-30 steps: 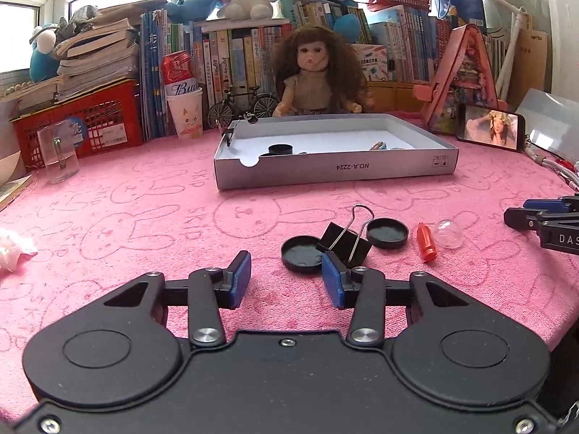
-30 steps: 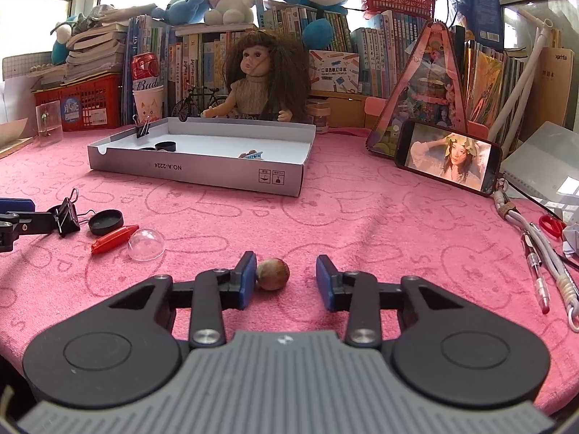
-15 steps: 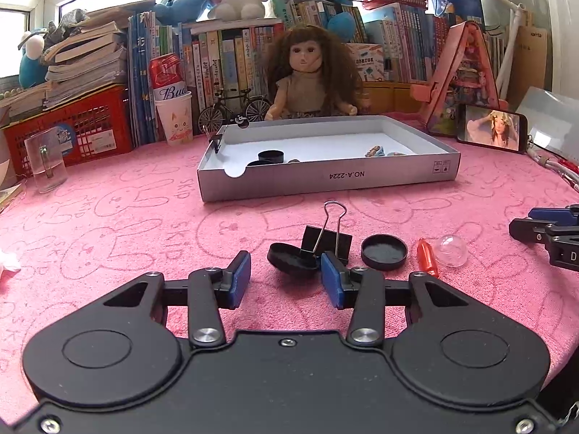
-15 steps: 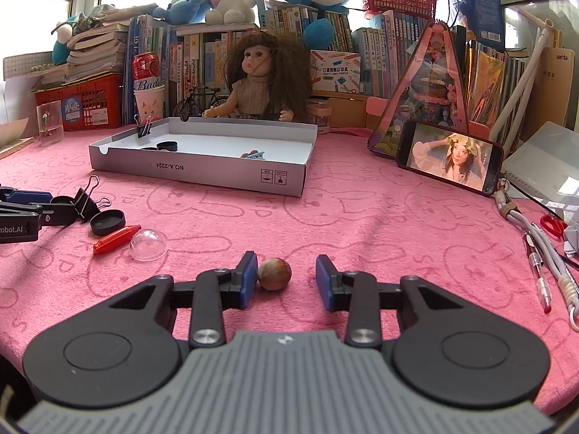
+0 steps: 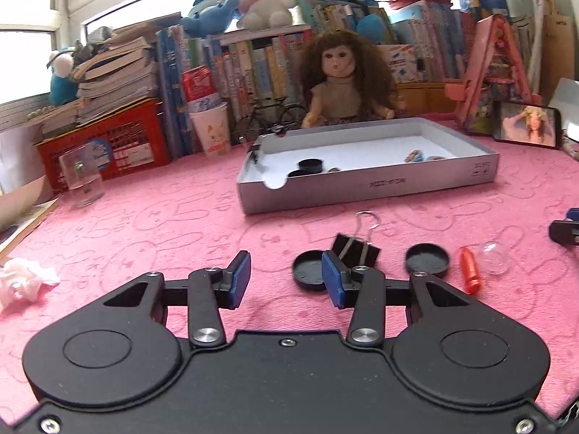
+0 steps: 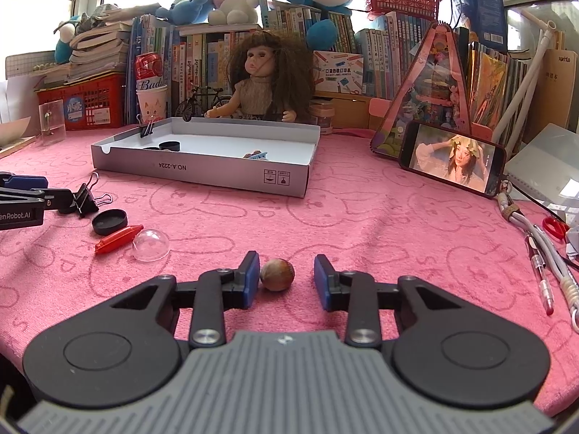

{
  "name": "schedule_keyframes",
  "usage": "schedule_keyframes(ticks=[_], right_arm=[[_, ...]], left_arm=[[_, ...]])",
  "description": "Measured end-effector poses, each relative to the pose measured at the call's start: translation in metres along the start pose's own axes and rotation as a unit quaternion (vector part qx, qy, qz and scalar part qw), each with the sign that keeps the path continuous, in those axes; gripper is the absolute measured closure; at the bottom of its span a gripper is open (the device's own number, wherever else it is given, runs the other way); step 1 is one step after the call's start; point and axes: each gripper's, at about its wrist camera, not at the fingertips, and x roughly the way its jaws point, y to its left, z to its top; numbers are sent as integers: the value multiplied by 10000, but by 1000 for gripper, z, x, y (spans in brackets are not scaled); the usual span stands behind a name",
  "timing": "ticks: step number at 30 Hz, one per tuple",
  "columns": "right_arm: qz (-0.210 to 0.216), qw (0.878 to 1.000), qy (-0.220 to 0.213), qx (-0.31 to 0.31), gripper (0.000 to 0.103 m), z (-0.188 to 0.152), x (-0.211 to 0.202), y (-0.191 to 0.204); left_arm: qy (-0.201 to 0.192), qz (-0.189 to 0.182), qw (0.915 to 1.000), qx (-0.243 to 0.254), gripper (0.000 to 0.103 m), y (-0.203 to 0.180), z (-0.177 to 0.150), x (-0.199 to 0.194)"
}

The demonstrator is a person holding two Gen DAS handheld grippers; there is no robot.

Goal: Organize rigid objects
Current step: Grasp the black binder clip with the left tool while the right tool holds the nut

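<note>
Best to nudge the right tongs (image 6: pixel 286 277), gaping and gripping nothing, sideways so the little brown nut (image 6: pixel 277 274) near the surface's front edge sits centred before squeezing; left tongs (image 5: pixel 286 277) likewise unclenched, empty.

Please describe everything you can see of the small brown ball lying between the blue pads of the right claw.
The small brown ball is round, with mottled brown and tan patches and a dull surface, perhaps wood or a nut. It lies on the pink towel between the pads of the right claw. It sits close against the left pad, seemingly touching it; a clear gap separates it from the other pad. The claw is open, not gripping it.
</note>
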Motion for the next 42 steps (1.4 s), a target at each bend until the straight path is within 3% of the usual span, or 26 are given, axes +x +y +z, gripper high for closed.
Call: schedule_keyframes(ticks=[4,9,16,24,31,37,39,42], right_arm=[[0,10000,2,-3,63,0,0,0],[1,10000,0,-2,61,0,0,0],[2,10000,1,-2,60,0,1,0],[4,10000,-6,9,60,0,1,0],[8,10000,-5,5,60,0,1,0],[5,10000,-6,7,60,0,1,0],[5,10000,-11,0,64,0,1,0],[54,10000,-28,-26,74,1,0,1]], left_arm=[[68,109,9999,-58,61,7,0,2],[-41,-337,9994,109,61,-1,1,-3],[-87,-328,9982,494,60,-21,6,5],[-43,-680,9974,230,58,-10,8,5],[-160,-873,9949,484,56,-23,8,2],[-9,-919,9949,421,63,-27,13,14],[110,-971,9947,334,70,-25,14,20],[95,-970,9948,285,71,-23,13,20]])
